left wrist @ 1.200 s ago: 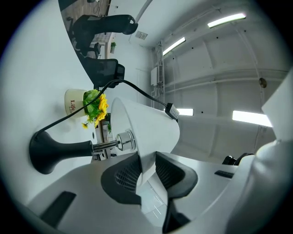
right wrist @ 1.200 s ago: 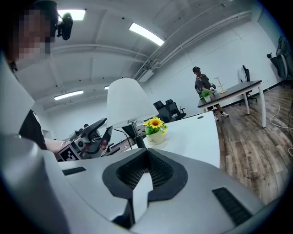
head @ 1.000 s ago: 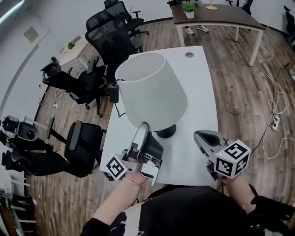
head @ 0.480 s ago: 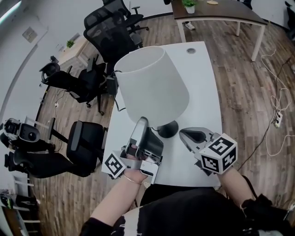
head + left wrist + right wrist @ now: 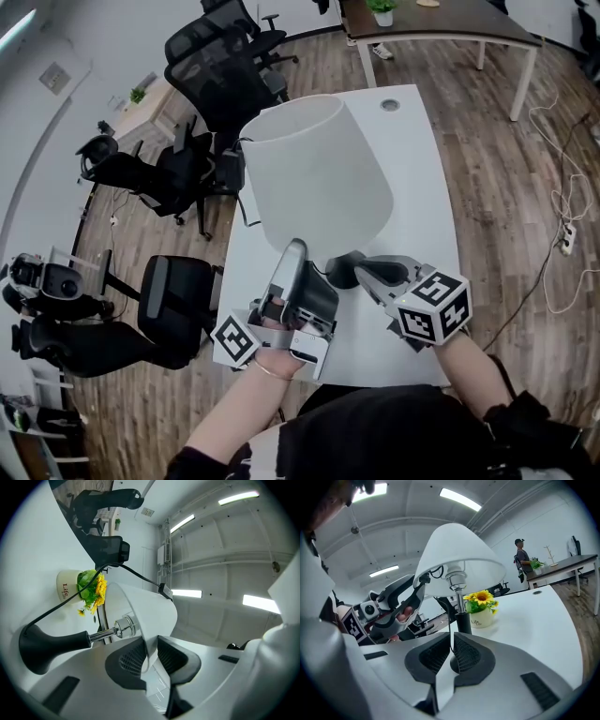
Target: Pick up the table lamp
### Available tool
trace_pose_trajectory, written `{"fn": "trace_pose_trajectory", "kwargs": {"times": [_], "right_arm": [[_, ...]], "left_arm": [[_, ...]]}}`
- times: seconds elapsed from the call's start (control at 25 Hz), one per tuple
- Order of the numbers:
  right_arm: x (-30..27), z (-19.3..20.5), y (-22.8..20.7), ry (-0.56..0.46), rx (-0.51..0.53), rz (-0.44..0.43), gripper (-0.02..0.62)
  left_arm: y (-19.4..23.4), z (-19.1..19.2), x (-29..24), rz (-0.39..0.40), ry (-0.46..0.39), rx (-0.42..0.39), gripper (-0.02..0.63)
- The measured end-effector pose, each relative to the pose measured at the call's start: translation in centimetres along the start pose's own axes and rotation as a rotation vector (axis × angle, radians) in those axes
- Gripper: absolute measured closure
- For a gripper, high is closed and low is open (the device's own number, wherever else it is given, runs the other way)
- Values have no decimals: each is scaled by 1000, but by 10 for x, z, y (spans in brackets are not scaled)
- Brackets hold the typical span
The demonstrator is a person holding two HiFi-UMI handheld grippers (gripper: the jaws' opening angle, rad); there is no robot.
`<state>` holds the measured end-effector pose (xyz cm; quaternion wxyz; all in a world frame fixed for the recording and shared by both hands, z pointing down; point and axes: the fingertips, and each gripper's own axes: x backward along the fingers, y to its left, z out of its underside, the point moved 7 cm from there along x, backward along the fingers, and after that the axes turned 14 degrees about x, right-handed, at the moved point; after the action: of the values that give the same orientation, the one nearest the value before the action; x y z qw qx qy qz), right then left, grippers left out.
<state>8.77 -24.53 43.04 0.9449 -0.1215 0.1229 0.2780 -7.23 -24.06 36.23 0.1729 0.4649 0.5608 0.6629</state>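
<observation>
Left gripper [image 5: 295,248], held in the person's left hand, is reaching up to the lower rim of the lampshade [image 5: 314,178]. Its jaws have just been closing, and in the left gripper view the thin white edge of the lampshade [image 5: 140,620] is sitting between the two dark pads, which are clamping it. Right gripper [image 5: 361,269] is lying low over the white table [image 5: 417,178] with its jaws together and nothing between them.

Compared with a second ago, the right gripper is standing much further in: it was well apart from the lamp near the table's front right edge, and its tips are now just beside the black base [image 5: 341,271]. The left gripper is staying at the same spot on the rim.

The table lamp [image 5: 457,564] is standing near the table's middle, tilting a little towards the chairs, its pole and base directly ahead of the right gripper's jaws. A small pot of yellow flowers [image 5: 480,613] is sitting behind the pole.
</observation>
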Motion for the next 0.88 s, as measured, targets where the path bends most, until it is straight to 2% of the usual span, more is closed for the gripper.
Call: {"fn": "trace_pose_trajectory", "kwargs": {"times": [0.16, 0.24, 0.44, 0.68, 0.88], "right_arm": [[-15, 3, -5, 30, 30, 21, 568], [-20, 6, -7, 40, 8, 21, 483], [-37, 9, -14, 56, -17, 56, 468], [-56, 14, -19, 63, -63, 67, 393], [-70, 17, -18, 91, -34, 87, 388]], "left_arm": [[1, -5, -4, 2, 18, 2, 528], [1, -6, -8, -2, 26, 2, 528], [3, -16, -12, -4, 24, 14, 528], [5, -20, -11, 10, 17, 27, 529], [6, -21, -12, 22, 19, 37, 532]]}}
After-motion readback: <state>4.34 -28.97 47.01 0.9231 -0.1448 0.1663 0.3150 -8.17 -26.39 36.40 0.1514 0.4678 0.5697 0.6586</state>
